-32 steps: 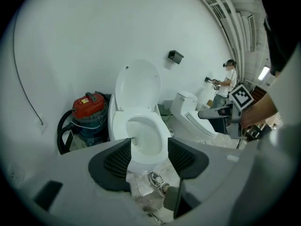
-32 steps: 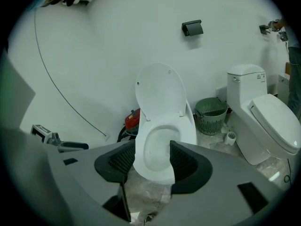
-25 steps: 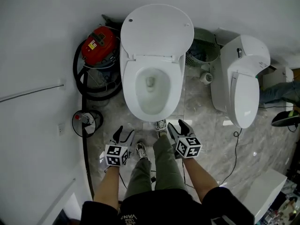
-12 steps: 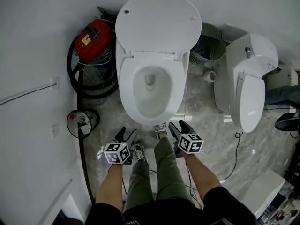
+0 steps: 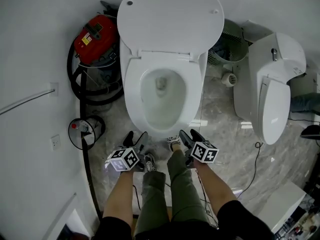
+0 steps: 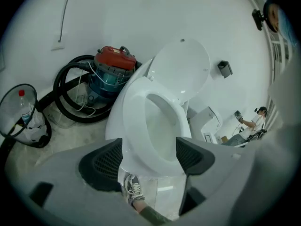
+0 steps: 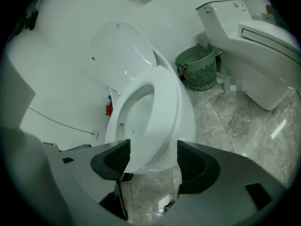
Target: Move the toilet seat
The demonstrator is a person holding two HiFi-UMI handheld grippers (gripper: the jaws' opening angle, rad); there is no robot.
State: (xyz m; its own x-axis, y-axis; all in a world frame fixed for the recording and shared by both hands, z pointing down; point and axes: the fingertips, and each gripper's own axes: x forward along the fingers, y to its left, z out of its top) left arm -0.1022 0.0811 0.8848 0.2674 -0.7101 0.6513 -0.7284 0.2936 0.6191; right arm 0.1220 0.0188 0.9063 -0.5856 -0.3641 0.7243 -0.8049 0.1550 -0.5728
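A white toilet stands in front of me with its lid (image 5: 170, 19) raised against the wall. The seat (image 5: 194, 91) lies flat on the bowl. My left gripper (image 5: 136, 139) hovers just before the bowl's front rim, left of my legs. It is open with nothing between its pads, and its jaws have just been opening. My right gripper (image 5: 189, 134) is at the front rim's right side, open and empty too, its jaws also just opening. In the left gripper view the seat (image 6: 136, 107) fills the gap ahead of the left gripper (image 6: 149, 157). In the right gripper view the seat (image 7: 169, 102) lies beyond the right gripper (image 7: 151, 160).
A red vacuum cleaner (image 5: 95, 34) with a black hose sits left of the toilet. A wire bin holding a bottle (image 5: 82, 131) stands on the floor near my left gripper. A green basket (image 5: 232, 44) and a second toilet (image 5: 272, 84) stand to the right. Cables cross the marble floor.
The toilet has grown larger and nearer in the head view. Both grippers have sunk toward the bowl's front rim, rolled a little, and their jaws stand wider.
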